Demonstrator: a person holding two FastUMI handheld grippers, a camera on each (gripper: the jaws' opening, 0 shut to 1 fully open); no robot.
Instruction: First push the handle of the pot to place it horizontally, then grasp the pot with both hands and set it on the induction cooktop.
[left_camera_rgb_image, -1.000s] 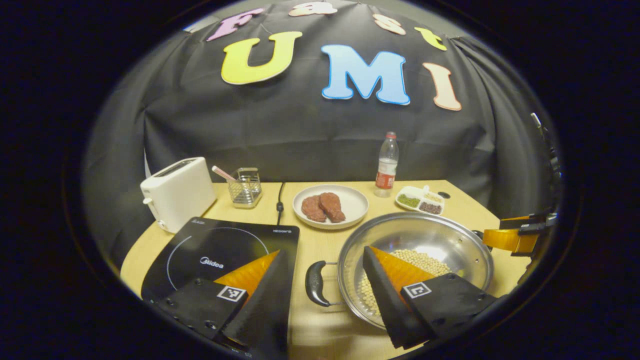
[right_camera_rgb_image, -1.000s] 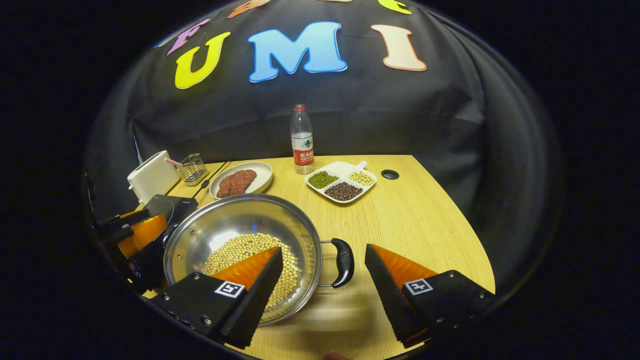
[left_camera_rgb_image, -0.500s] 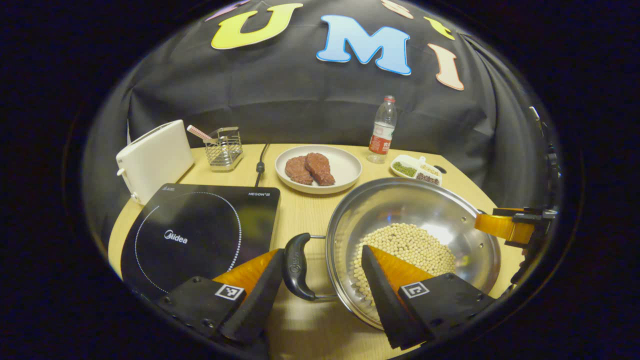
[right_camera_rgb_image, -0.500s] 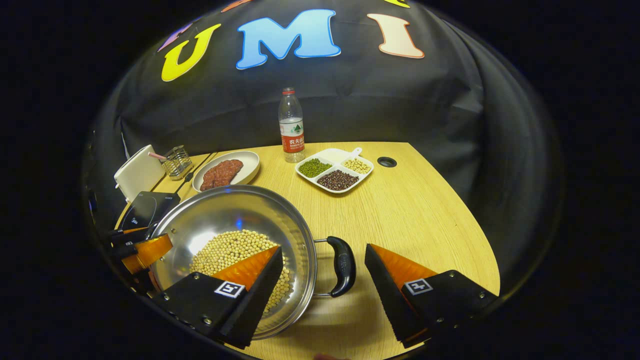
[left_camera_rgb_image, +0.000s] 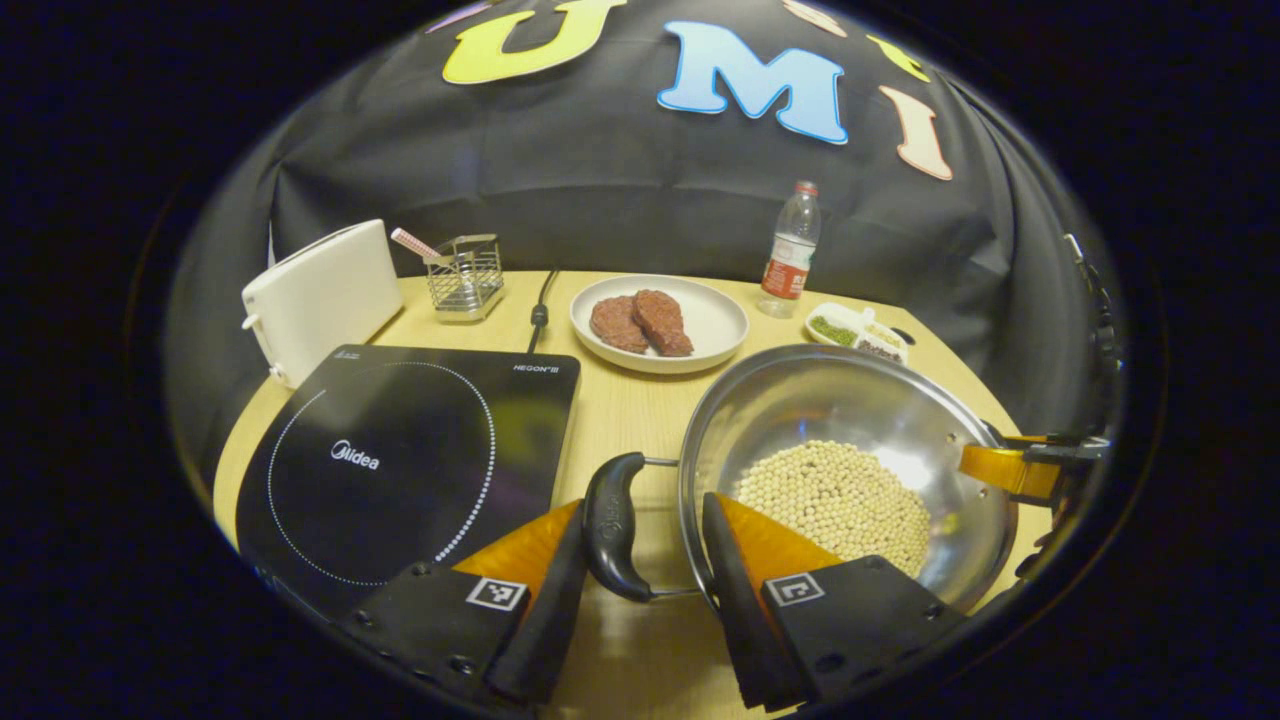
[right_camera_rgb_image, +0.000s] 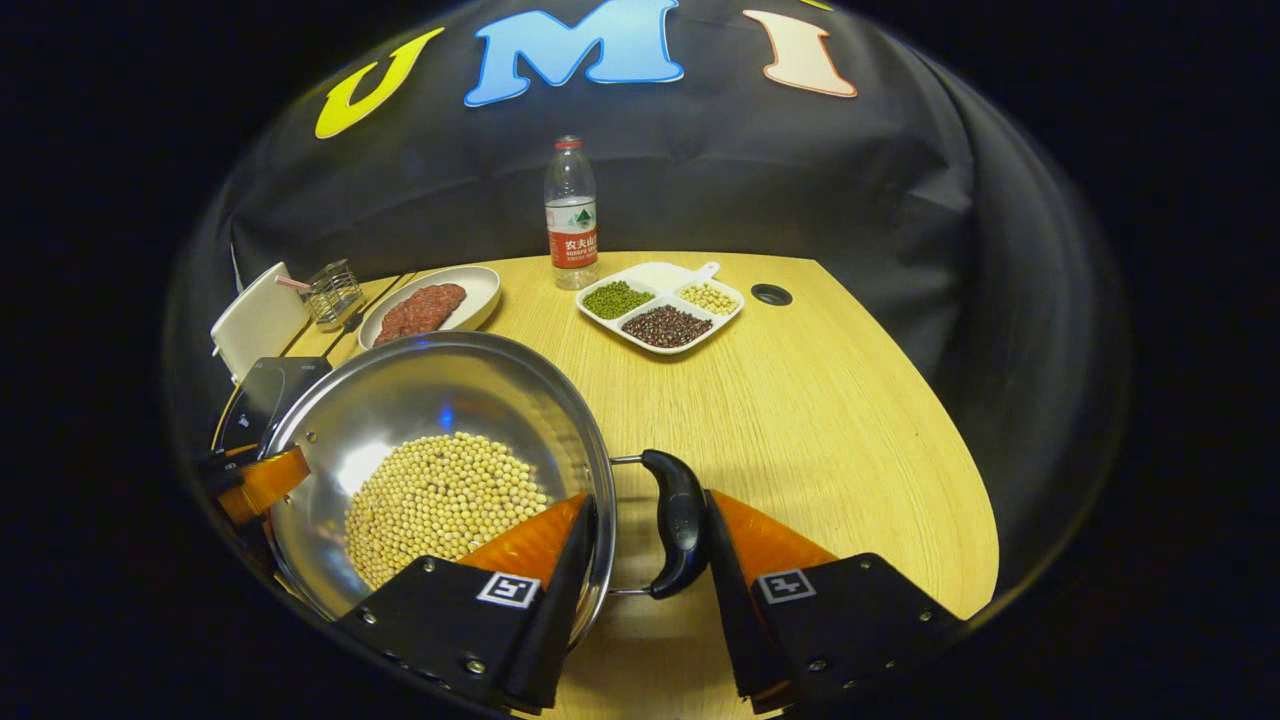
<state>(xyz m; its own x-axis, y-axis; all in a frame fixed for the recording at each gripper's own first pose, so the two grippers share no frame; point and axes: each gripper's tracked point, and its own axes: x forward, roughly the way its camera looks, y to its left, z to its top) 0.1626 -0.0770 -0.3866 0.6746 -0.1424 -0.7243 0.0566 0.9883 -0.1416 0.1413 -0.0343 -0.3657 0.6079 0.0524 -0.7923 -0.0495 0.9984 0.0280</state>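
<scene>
Polished steel, wide and shallow, the pot (left_camera_rgb_image: 850, 450) sits on the wooden table (right_camera_rgb_image: 800, 420) just right of the induction cooktop (left_camera_rgb_image: 400, 460), with a layer of pale soybeans (right_camera_rgb_image: 440, 500) pooled in its bottom. It should handle as a stiff, fairly weighty load whose contents are loose and will roll to the low side if the rim tips, so the lift wants to be level and even on both sides. The bare metal wall looks slick and offers nothing to pinch; the sensible holds are the two dark loop handles on opposite sides, which look like moulded plastic on wire brackets. In the left gripper view the left gripper (left_camera_rgb_image: 640, 560) straddles the left handle (left_camera_rgb_image: 612, 525), one finger close against its outer face and the other over the pot's rim; the fingers are narrowed around it, but I cannot tell whether both press on it. In the right gripper view the right gripper (right_camera_rgb_image: 645, 525) brackets the right handle (right_camera_rgb_image: 675, 520) likewise, its outer finger against the handle and the inner one at the rim, contact on both sides again unclear. A grip centred on each handle would limit twisting; an off-centre pinch could let the pot swing and spill.
</scene>
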